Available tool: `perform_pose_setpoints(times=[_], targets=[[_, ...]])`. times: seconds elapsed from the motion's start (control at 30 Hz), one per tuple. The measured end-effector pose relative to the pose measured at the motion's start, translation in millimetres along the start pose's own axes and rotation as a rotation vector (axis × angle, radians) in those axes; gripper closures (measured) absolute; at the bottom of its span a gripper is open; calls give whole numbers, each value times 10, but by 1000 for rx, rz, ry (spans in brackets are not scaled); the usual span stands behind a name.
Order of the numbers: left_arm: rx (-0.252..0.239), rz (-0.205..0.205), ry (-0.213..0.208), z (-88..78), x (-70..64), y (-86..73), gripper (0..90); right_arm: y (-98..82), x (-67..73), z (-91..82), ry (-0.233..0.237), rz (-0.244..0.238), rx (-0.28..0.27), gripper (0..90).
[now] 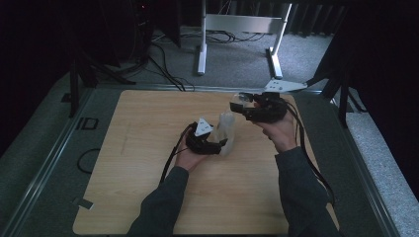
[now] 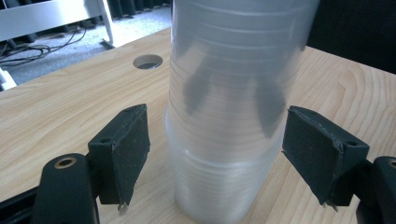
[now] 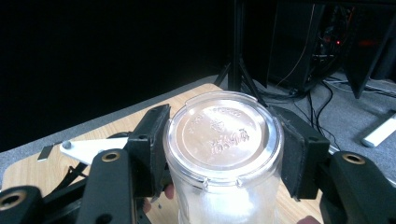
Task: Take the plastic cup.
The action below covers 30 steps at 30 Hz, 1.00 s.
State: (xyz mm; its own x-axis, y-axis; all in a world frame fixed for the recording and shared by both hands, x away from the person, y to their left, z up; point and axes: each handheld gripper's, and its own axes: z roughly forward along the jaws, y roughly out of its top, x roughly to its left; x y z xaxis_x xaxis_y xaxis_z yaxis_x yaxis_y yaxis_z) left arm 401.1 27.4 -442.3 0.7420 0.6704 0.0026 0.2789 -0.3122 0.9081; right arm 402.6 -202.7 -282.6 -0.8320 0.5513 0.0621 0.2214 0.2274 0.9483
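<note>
Clear cup stack (image 1: 227,132) upright on table; separate cup (image 3: 224,154) lifted, tilted.

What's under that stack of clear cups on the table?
The stack of clear cups stands directly on the wooden table, between the left tool's open jaws. Its base hides whatever lies beneath, and the cloudy walls blur the inside.

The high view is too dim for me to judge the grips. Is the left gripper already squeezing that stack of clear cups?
Observer: Not yet. In the left gripper view the stack of clear cups stands on the table between the pads of the left gripper, with a gap showing beside one pad.
Operator: And the right gripper?
Observer: The right gripper is shut on a single clear cup. Both pads press its sides, and its round embossed end faces that camera.
Operator: Is there anything on the table near the stack?
Observer: A round hole in the table top, beyond the stack.
</note>
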Motion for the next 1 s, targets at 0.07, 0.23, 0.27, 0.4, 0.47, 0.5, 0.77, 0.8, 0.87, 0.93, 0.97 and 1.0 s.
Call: perform_pose_setpoints(times=[0.07,0.23,0.27,0.4,0.47,0.5,0.77,0.8,0.87,0.93,0.97,1.0], targets=[[0,2,-4,-18,0,0,233,-1,2,-29,-1,4,4,416],[-5,0,-12,-106,-9,-13,233,3,36,-60,-3,-11,23,417],[-5,-3,-18,-136,-14,-17,232,0,55,-87,3,-15,39,417],[-11,-17,-30,-182,-12,-17,232,-8,91,-124,-4,-27,53,416],[-14,-30,-46,-228,0,-16,232,-33,113,-166,8,-28,42,417],[-13,-29,-48,-242,7,-16,233,-51,109,-181,14,-23,41,417],[-26,-46,-78,-360,71,-43,300,-191,79,-297,20,8,48,417],[-26,-46,-82,-375,73,-49,302,-209,77,-304,20,10,52,417],[-26,-46,-82,-375,73,-49,306,-230,76,-313,17,13,54,417],[-26,-50,-105,-421,78,-68,322,-282,80,-331,21,18,57,417],[-26,-50,-105,-421,78,-68,324,-299,83,-337,24,20,57,417],[-21,-50,-117,-438,80,-74,328,-313,89,-340,26,22,60,417]])
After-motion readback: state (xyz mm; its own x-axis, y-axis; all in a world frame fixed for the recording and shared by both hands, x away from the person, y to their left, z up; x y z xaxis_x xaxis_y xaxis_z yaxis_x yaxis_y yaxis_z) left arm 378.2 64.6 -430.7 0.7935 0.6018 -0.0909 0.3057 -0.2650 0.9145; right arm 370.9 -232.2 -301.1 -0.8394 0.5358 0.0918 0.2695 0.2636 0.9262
